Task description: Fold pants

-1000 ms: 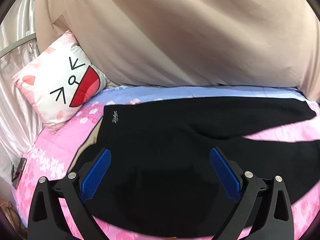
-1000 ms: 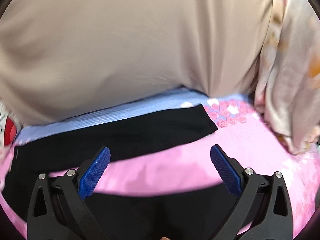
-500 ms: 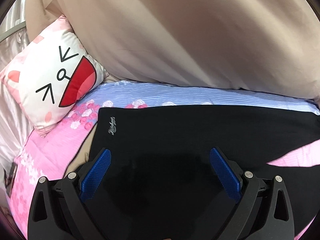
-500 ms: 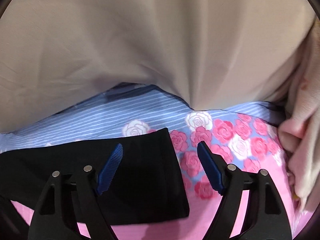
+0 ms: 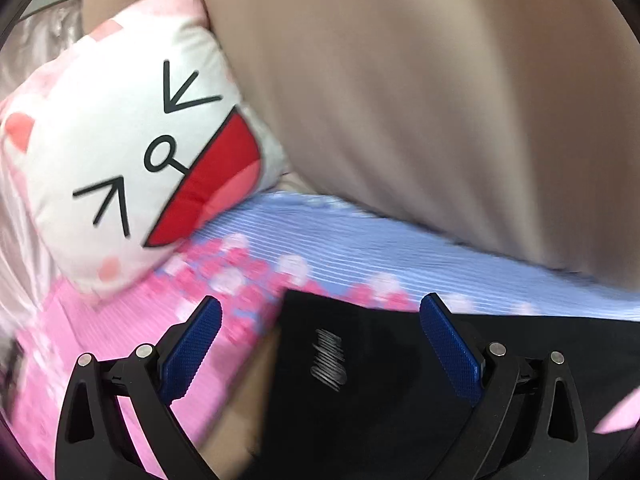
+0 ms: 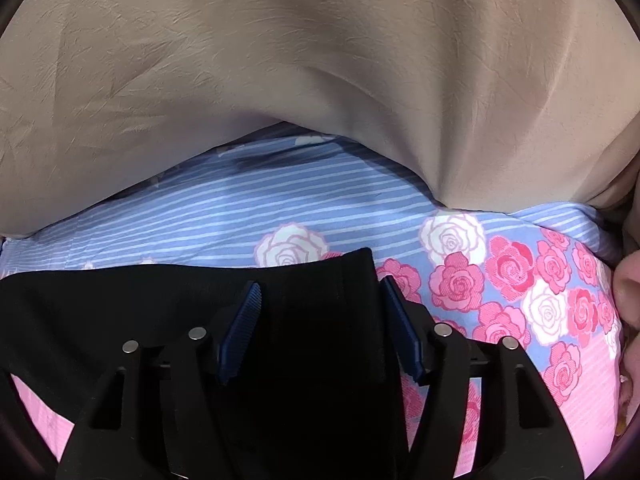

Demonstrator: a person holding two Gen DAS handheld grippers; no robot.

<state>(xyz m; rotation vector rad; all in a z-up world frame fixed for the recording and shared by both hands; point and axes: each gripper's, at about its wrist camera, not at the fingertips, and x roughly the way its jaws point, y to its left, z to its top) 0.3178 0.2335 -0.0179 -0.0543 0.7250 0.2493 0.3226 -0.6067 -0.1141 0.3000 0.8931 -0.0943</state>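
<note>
Beige bedding heaps along the far side of the floral sheet. Black pants lie flat across it, ready for folding. Cat-face pillow sits beyond the waist. Left gripper, jaws apart, straddles the waist corner; right gripper, jaws apart, brackets the leg hem, seemingly lining up matching grips.

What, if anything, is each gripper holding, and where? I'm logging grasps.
Nothing held: left gripper open at the pants waistband corner; right gripper open, straddling the leg cuff.
</note>
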